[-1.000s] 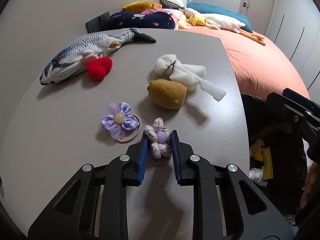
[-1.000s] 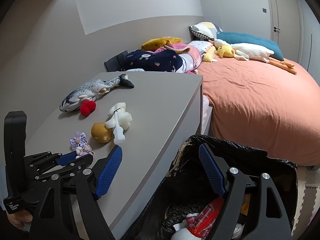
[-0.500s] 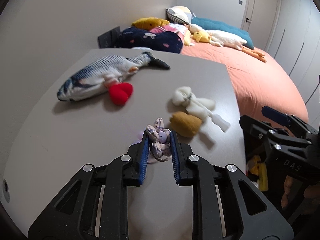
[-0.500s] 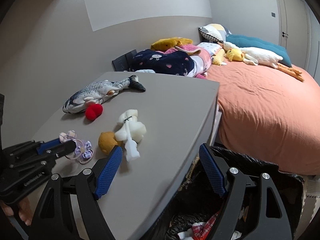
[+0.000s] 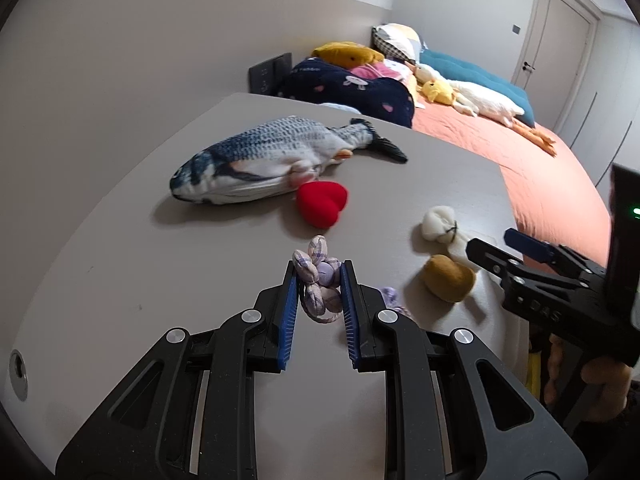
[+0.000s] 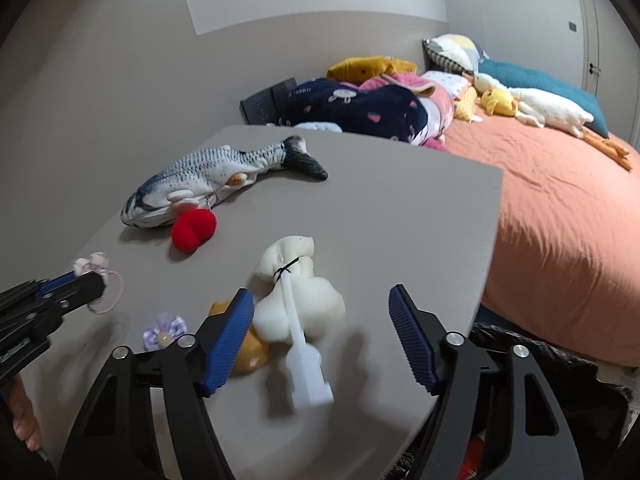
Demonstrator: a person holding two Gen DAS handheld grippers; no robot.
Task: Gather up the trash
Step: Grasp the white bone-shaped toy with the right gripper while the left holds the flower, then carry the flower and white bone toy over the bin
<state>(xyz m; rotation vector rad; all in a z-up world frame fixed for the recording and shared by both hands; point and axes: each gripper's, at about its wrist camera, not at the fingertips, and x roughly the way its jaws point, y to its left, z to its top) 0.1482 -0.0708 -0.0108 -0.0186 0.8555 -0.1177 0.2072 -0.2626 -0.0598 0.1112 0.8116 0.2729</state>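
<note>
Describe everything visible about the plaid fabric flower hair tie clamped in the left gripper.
The plaid flower hair tie is a small cloth flower of puffy lilac-and-cream checked petals around a pale purple middle, with a thin elastic loop hanging below. The left gripper is shut on it, blue pads pressing both sides. In the right wrist view it appears lifted clear of the grey table, its loop dangling free. Nothing else touches it.

a small plaid fabric flower hair tie point(image 5: 318, 286), lilac and cream, hangs pinched above the grey table point(image 5: 120, 260); a white tied cloth bundle point(image 6: 298, 292) lies near the table's right edge.
</note>
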